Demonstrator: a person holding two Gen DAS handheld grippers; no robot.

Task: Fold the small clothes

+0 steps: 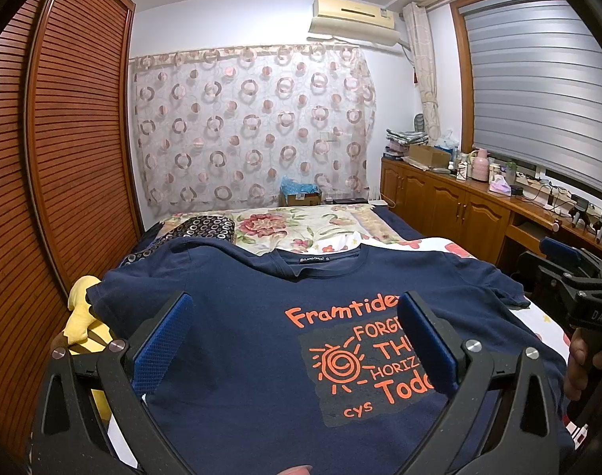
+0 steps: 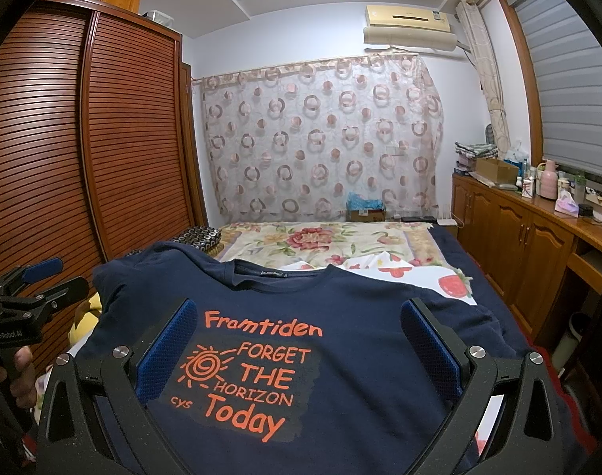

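Note:
A navy T-shirt (image 1: 261, 316) with an orange sun and lettering lies flat, front up, collar away from me, on the bed; it also shows in the right wrist view (image 2: 360, 336). My left gripper (image 1: 297, 340) hovers open over the shirt's left half, nothing between its blue pads (image 1: 162, 340). My right gripper (image 2: 299, 350) hovers open over the print, also empty. Each gripper shows at the edge of the other's view: the right one (image 1: 570, 277) and the left one (image 2: 27, 289).
The bed (image 2: 380, 237) carries a floral quilt behind the shirt. A yellow plush toy (image 1: 83, 316) lies at the shirt's left. A slatted wooden wardrobe (image 1: 63, 158) stands close on the left. Wooden cabinets (image 2: 518, 229) with clutter run along the right.

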